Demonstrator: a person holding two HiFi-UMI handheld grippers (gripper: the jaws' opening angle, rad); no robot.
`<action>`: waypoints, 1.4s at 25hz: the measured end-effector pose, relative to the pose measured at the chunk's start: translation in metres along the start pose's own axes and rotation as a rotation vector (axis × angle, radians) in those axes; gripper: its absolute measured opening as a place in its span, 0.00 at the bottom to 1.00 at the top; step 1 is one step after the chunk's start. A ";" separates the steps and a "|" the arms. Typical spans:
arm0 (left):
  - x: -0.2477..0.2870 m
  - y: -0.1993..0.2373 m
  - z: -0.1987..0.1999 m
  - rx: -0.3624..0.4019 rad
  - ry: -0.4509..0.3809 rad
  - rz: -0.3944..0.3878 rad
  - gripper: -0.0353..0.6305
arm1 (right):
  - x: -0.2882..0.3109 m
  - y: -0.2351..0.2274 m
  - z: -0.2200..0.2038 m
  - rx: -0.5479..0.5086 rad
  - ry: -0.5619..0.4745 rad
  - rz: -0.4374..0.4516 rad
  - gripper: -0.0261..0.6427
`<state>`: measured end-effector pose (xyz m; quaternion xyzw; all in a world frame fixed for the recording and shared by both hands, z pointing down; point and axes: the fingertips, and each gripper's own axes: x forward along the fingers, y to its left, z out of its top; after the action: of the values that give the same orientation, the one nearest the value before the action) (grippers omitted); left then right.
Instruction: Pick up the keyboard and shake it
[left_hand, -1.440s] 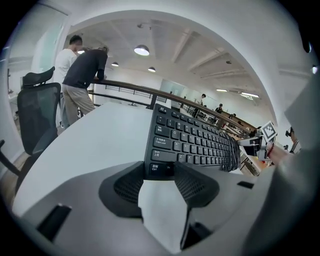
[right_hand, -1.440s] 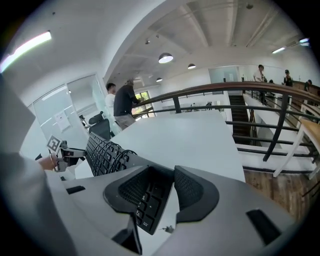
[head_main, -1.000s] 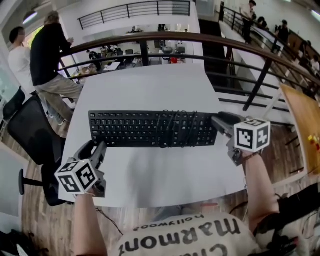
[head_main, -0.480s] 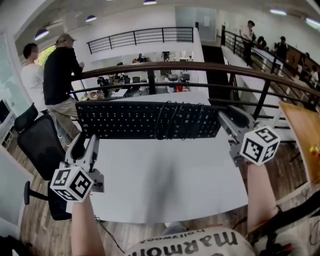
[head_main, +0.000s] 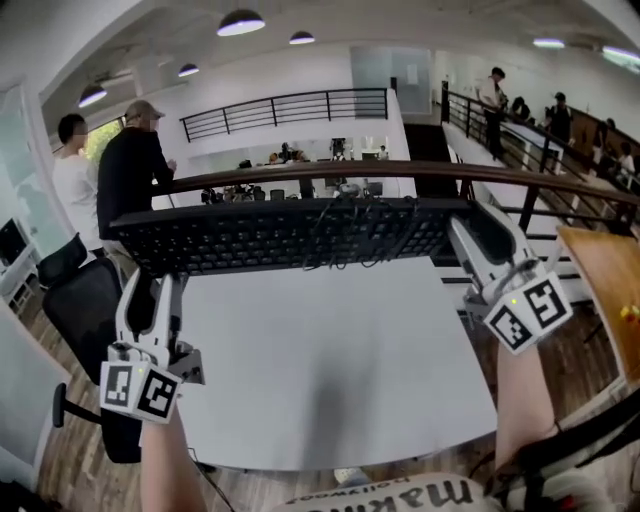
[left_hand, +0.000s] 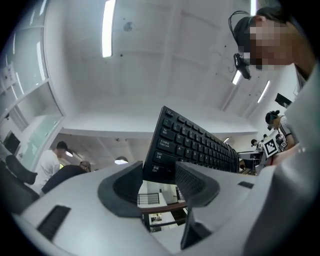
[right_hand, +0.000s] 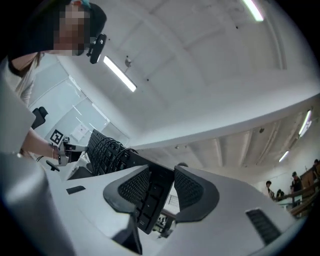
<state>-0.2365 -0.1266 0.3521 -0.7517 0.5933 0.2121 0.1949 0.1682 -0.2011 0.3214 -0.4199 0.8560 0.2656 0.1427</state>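
The black keyboard (head_main: 270, 238) hangs level in the air well above the white table (head_main: 330, 380), keys facing me, with its black cable (head_main: 350, 228) wound round its right half. My left gripper (head_main: 142, 280) is shut on the keyboard's left end, and in the left gripper view the corner of the keyboard (left_hand: 195, 142) sits between the two pads. My right gripper (head_main: 472, 228) is shut on the right end. In the right gripper view the keyboard's edge (right_hand: 152, 197) is pinched between the pads.
A dark railing (head_main: 300, 172) runs behind the table's far edge, with an open atrium beyond. A black office chair (head_main: 80, 300) stands left of the table, near two standing people (head_main: 130, 170). A wooden tabletop (head_main: 610, 280) lies at the right.
The keyboard has come up off the table, carried by both grippers at its ends. It has risen to the height of the railing in the head view.
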 end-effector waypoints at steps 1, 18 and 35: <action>-0.002 0.001 0.012 0.016 -0.032 -0.006 0.34 | 0.000 0.004 0.014 -0.030 -0.041 -0.004 0.29; -0.008 -0.010 0.115 0.341 -0.293 -0.065 0.35 | -0.008 0.018 0.114 -0.410 -0.322 -0.128 0.29; -0.027 -0.011 0.137 0.585 -0.315 0.027 0.35 | -0.014 0.036 0.135 -0.478 -0.348 -0.163 0.29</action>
<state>-0.2433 -0.0272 0.2532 -0.6139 0.6016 0.1488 0.4889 0.1508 -0.0964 0.2297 -0.4571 0.6956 0.5149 0.2050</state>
